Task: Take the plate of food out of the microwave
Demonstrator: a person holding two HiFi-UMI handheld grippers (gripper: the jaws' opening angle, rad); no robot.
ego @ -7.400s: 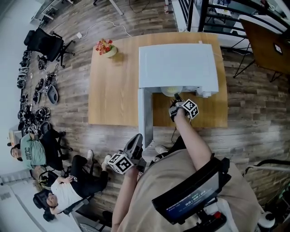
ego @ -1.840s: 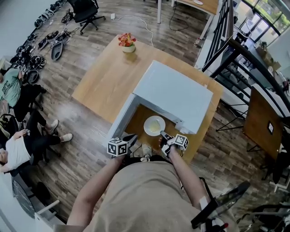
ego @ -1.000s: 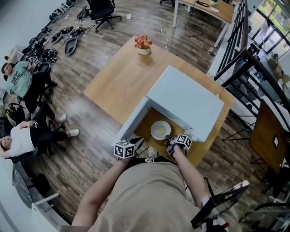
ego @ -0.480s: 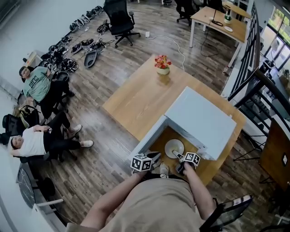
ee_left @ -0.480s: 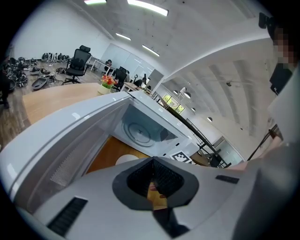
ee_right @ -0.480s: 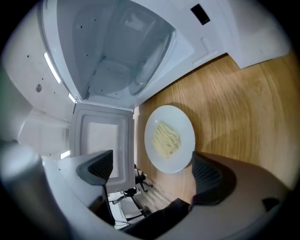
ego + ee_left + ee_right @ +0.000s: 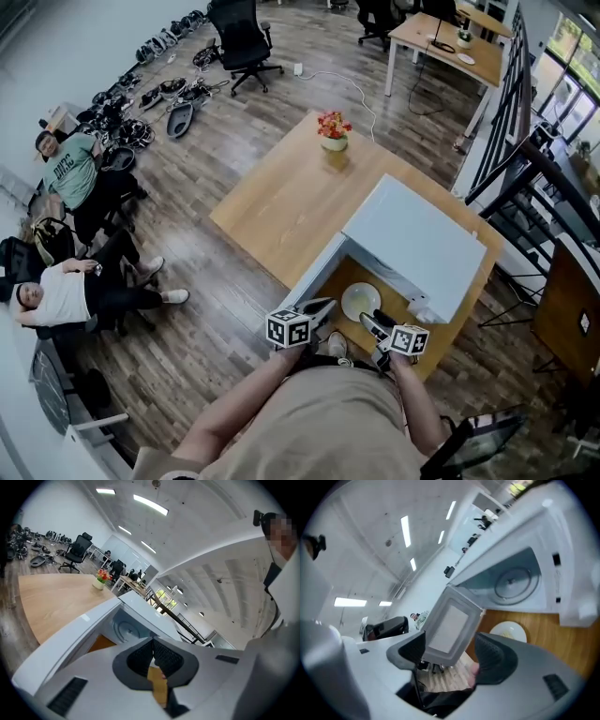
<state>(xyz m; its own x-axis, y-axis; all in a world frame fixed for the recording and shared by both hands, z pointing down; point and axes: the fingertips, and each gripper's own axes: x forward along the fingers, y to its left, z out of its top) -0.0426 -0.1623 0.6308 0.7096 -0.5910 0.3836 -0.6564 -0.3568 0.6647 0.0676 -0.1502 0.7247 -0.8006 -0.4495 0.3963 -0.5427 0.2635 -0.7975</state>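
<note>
The white plate of food [image 7: 361, 301] lies on the wooden table [image 7: 281, 202], just in front of the open white microwave [image 7: 417, 246]. Its door [image 7: 314, 272] swings out to the left. My right gripper [image 7: 373, 322] hovers near the plate's near rim without touching it; its jaws have just been closing partway and are open, with nothing between them. In the right gripper view the plate [image 7: 509, 631] sits below the empty cavity [image 7: 513, 581]. My left gripper [image 7: 319, 307] is shut on nothing beside the door; in its own view [image 7: 153, 657] the pads meet.
A flower pot [image 7: 333, 131] stands at the table's far corner. People sit on the floor at the left [image 7: 66, 291], among gear by the wall. An office chair [image 7: 246, 37] and a black railing [image 7: 525, 159] flank the table.
The right gripper was at the plate's rim; it has let go, opened and lifted away. The plate stays on the table. The left gripper has risen a little, still shut.
</note>
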